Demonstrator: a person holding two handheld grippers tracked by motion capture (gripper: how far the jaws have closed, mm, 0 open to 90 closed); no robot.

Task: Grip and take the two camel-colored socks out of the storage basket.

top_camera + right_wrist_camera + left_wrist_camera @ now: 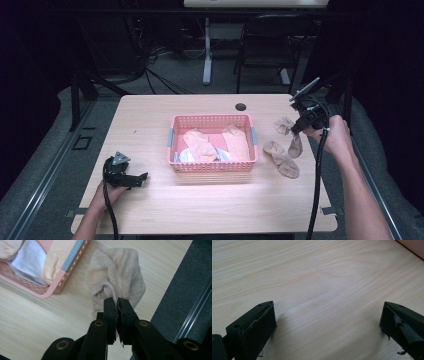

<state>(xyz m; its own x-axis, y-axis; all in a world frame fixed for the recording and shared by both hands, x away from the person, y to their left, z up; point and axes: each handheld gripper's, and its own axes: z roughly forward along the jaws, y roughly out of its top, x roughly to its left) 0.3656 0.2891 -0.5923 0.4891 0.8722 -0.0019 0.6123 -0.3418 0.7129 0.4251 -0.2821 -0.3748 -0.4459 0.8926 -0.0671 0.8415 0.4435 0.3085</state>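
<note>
Left gripper [142,178] low over bare worktop [200,205] at about 8 o'clock from the basket [212,120], fingers [254,327] spread wide, nothing between them; right gripper [116,305] off the basket's 3 o'clock side, fingers clenched on a fold of the beige sock [117,277], sock bunched just past the fingertips; second beige sock [282,159] flat on the worktop nearby; pink basket mid-worktop, peach and white cloths inside.
</note>
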